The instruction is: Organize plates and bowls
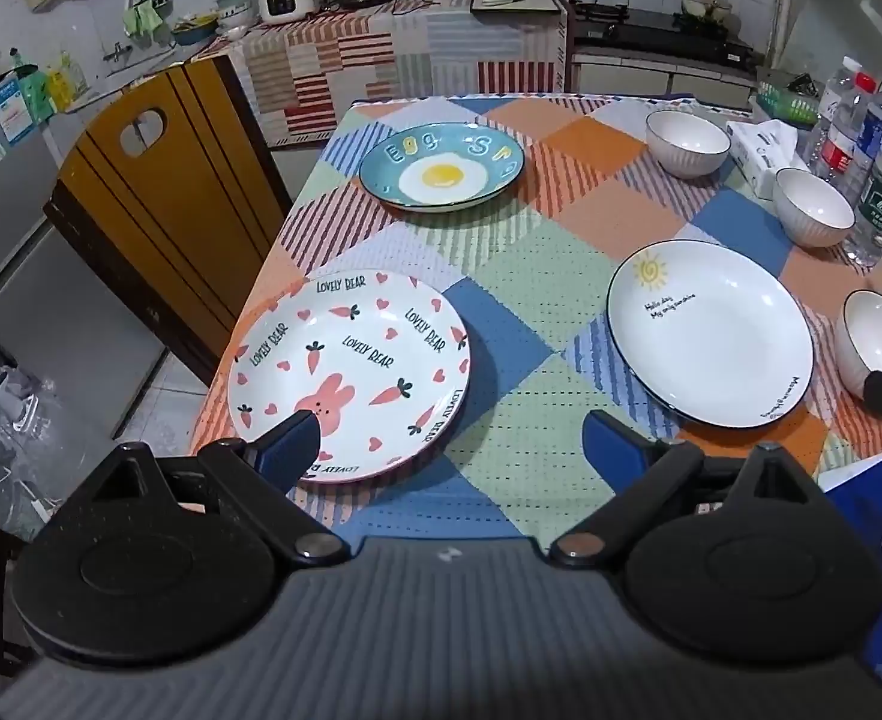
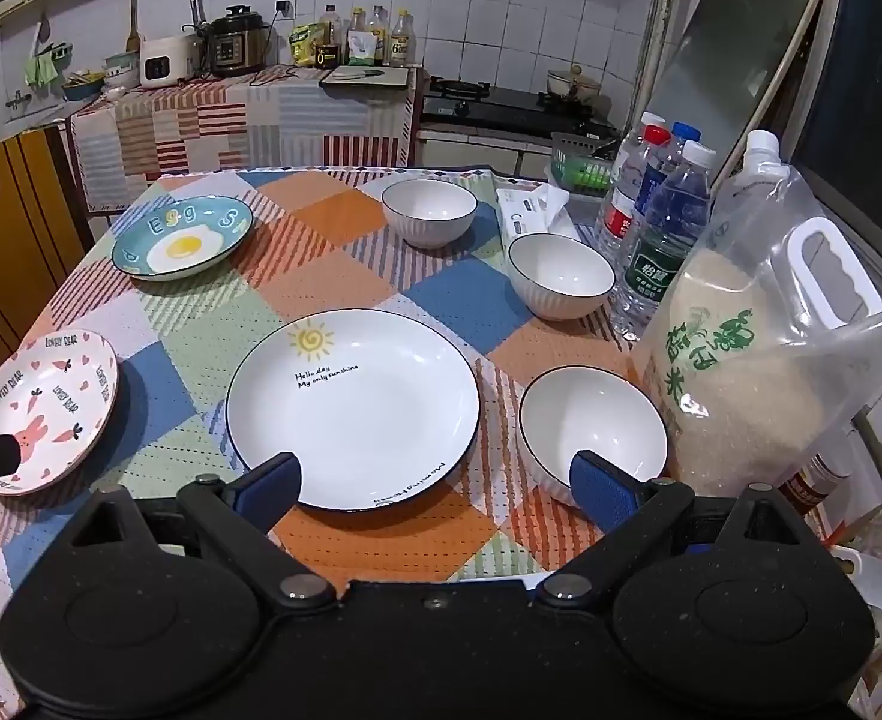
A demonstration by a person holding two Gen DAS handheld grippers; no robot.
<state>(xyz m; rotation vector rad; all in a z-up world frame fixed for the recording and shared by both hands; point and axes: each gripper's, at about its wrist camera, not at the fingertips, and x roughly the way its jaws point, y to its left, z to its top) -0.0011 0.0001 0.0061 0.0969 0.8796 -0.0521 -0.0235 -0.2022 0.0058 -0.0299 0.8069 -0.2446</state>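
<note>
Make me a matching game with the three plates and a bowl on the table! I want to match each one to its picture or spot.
Things:
1. pink plate
2. blue plate
3. big white plate
4. nearest bowl

Clues:
A. fried egg picture
B. beside the rice bag
C. bunny and carrots
D. little yellow sun

Pairs: 1-C, 2-A, 3-D, 4-B

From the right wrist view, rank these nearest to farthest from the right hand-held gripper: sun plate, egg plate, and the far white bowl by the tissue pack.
Measured from the right hand-held gripper, which is open:
1. White round sun plate with dark rim, directly ahead between the fingers.
2. White ribbed far bowl, ahead, right of centre.
3. Blue fried-egg plate, far left corner.
</note>
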